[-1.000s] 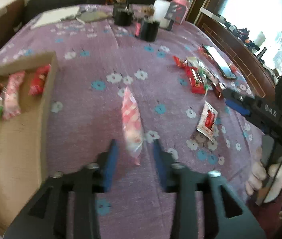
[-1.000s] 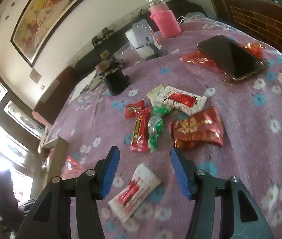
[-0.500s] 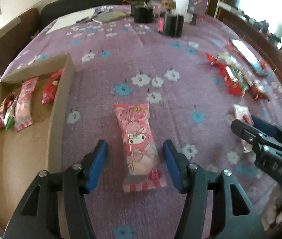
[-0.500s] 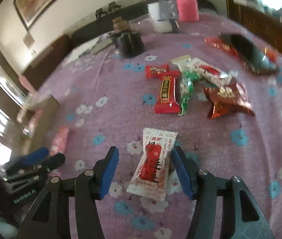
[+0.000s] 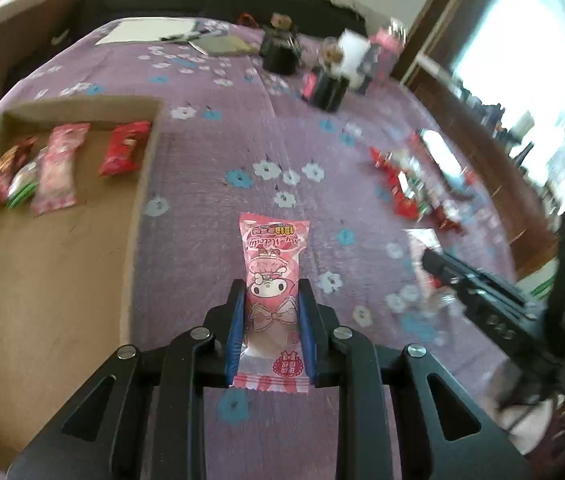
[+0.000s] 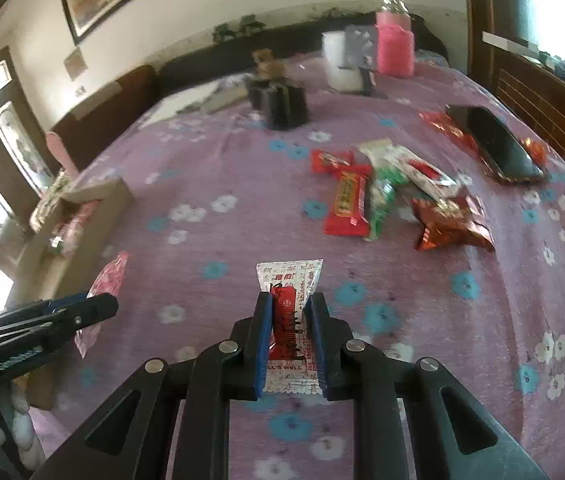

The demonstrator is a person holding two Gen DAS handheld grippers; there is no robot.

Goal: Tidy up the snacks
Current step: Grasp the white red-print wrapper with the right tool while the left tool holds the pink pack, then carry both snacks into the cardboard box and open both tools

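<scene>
- Both grippers have gone from open around their packets to squeezing them.
- Left gripper (image 5: 270,312): its jaws are closing, blue pads pinching a glossy pink cartoon-print snack packet (image 5: 273,280) over the purple floral tablecloth (image 5: 210,144), just beside the cardboard box (image 5: 138,200).
- Right gripper (image 6: 289,328) is clamped on a crinkly white-and-red sachet (image 6: 290,280).
- Loose foil wrappers (image 6: 386,196) lie heaped beyond it.
</scene>
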